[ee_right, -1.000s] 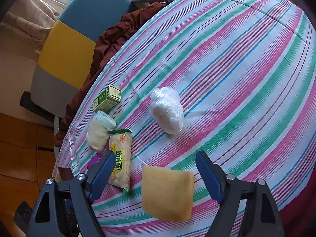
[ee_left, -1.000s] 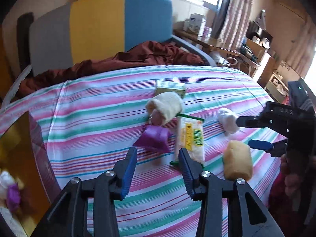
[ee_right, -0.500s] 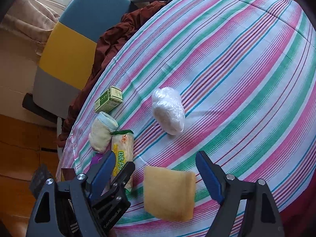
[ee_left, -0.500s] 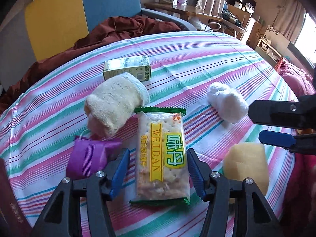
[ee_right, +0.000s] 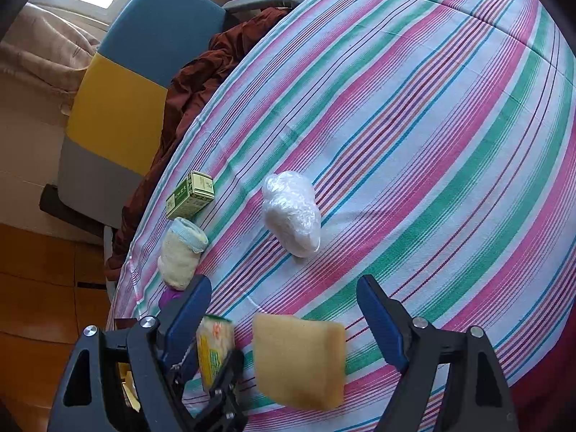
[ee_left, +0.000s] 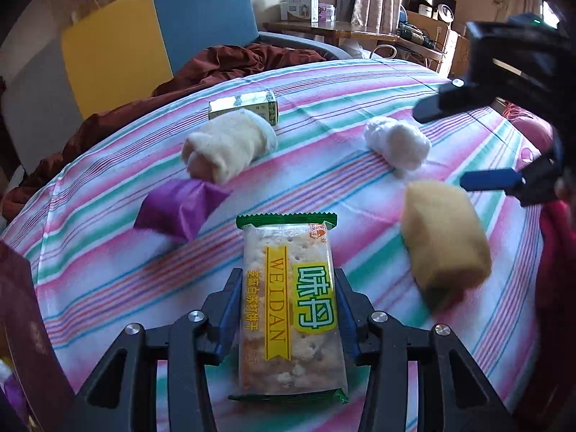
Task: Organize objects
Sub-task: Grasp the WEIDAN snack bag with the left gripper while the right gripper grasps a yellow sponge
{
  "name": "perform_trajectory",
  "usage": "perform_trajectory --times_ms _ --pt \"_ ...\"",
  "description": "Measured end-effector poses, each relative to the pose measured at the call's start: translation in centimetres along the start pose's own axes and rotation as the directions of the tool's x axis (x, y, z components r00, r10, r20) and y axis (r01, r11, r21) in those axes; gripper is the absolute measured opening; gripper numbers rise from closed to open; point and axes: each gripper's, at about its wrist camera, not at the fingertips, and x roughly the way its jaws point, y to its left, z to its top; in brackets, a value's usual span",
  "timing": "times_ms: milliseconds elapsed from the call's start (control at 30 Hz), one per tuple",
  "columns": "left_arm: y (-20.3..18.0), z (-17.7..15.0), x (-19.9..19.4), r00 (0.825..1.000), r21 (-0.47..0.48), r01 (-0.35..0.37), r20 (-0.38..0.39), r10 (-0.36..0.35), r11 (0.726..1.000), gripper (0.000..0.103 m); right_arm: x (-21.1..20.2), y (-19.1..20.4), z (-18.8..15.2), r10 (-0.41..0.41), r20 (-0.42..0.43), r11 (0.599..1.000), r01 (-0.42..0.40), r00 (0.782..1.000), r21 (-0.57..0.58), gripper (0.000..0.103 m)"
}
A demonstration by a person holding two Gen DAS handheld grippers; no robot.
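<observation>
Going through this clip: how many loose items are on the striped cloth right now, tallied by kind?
Snack packets: 2, cracker packet, purple packet
Boxes: 1, green box
Rolled socks: 1, cream sock
Plastic-wrapped bundles: 1, white bundle
Sponges: 1, yellow sponge
Total: 6

Both grippers share one build. The left gripper [ee_left: 288,309] has black plastic arms with triangular cut-outs, round silver screws at the joints, and jaws faced with flat blue pads. The right gripper [ee_right: 284,309] looks the same: black angular frame, shiny screw heads, long blue pads. Seen from the left wrist, its black housing carries a small green light. A red garment shows at the right edge.
</observation>
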Motion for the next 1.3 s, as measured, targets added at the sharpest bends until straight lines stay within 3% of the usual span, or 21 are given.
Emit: perform_trajectory --times_ms 233,367,500,633,767,867,900,933,1033,1167,1300 --pt "0.4 -5.7 -3.4 0.996 -0.041 -0.006 0.092 0.009 0.999 0.048 1.4 0.7 -0.6 -0.066 -0.057 0.997 0.063 0.996 -0.048 0.084" --pt "0.5 -5.8 -3.3 0.995 -0.042 0.009 0.098 -0.005 0.999 0.048 2.0 0.6 -1.4 -0.09 -0.092 0.995 0.086 0.992 -0.046 0.084" --pt "0.4 -5.9 -3.3 0.994 -0.034 0.004 0.107 -0.001 0.999 0.048 1.6 1.1 -2.1 -0.163 -0.067 0.984 0.157 0.984 -0.08 0.084" --pt "0.8 -6.1 -3.4 0.994 -0.039 0.014 0.112 -0.01 0.999 0.048 0.9 1.7 -3.4 -0.142 -0.057 0.986 0.136 0.988 -0.092 0.084" --pt "0.9 -6.2 -3.6 0.993 -0.045 0.024 0.115 -0.019 0.999 0.048 1.1 2.4 -4.2 -0.195 -0.057 0.972 0.186 0.979 -0.141 0.084" --pt "1.0 -6.2 -3.6 0.993 -0.048 0.029 0.117 -0.023 0.998 0.048 2.3 2.9 -4.8 -0.267 -0.066 0.945 0.248 0.962 -0.213 0.084" --pt "1.0 -6.2 -3.6 0.993 -0.05 0.031 0.118 -0.025 0.998 0.048 2.6 3.3 -5.0 -0.297 -0.057 0.928 0.274 0.953 -0.254 0.075" --pt "1.0 -6.3 -3.7 0.993 -0.052 0.035 0.119 -0.028 0.998 0.048 2.7 4.1 -5.3 -0.318 -0.042 0.908 0.292 0.947 -0.301 0.053" --pt "1.2 -6.2 -3.6 0.992 -0.056 0.042 0.121 -0.035 0.998 0.048 3.7 6.4 -6.1 -0.259 -0.085 0.885 0.202 0.962 -0.42 0.052" --pt "1.3 -6.2 -3.6 0.991 -0.062 0.049 0.124 -0.041 0.997 0.048 5.7 8.3 -7.2 -0.346 -0.033 0.795 0.274 0.938 -0.542 0.053" --pt "1.2 -6.3 -3.6 0.991 -0.062 0.047 0.125 -0.039 0.997 0.048 5.3 7.8 -7.0 -0.317 -0.041 0.811 0.248 0.948 -0.529 0.053"
